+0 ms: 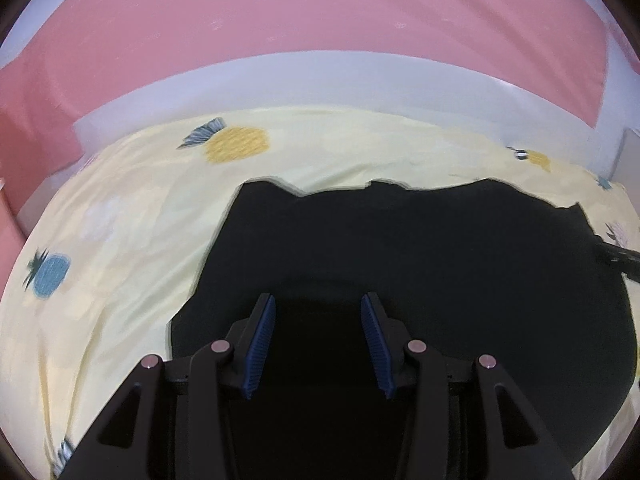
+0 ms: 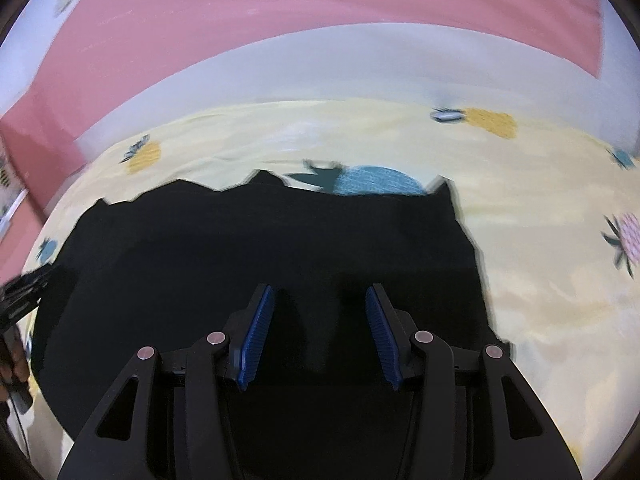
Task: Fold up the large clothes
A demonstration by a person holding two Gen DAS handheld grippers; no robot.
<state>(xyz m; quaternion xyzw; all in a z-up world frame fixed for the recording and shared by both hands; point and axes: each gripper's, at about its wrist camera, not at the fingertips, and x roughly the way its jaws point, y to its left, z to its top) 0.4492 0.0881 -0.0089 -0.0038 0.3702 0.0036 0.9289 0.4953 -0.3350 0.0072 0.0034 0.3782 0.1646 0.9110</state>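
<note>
A large black garment point(image 1: 400, 240) lies spread flat on a pale yellow bedsheet point(image 1: 120, 220); its far edge is jagged and wrinkled. My left gripper point(image 1: 318, 300) hovers over the garment's near left part, open, blue pads apart with only dark cloth below. In the right wrist view the same garment point(image 2: 240, 240) fills the middle. My right gripper point(image 2: 319, 292) is open above its near right part, and its fingers cast shadows on the cloth. The left gripper point(image 2: 24, 292) shows at that view's left edge, and the right gripper point(image 1: 620, 258) at the left wrist view's right edge.
The sheet point(image 2: 540, 260) carries yellow, blue and pink pineapple prints and extends left, right and beyond the garment. A pale band point(image 1: 320, 76) and pink wall point(image 1: 320, 12) rise behind the bed. A hand point(image 2: 12, 364) grips the left tool.
</note>
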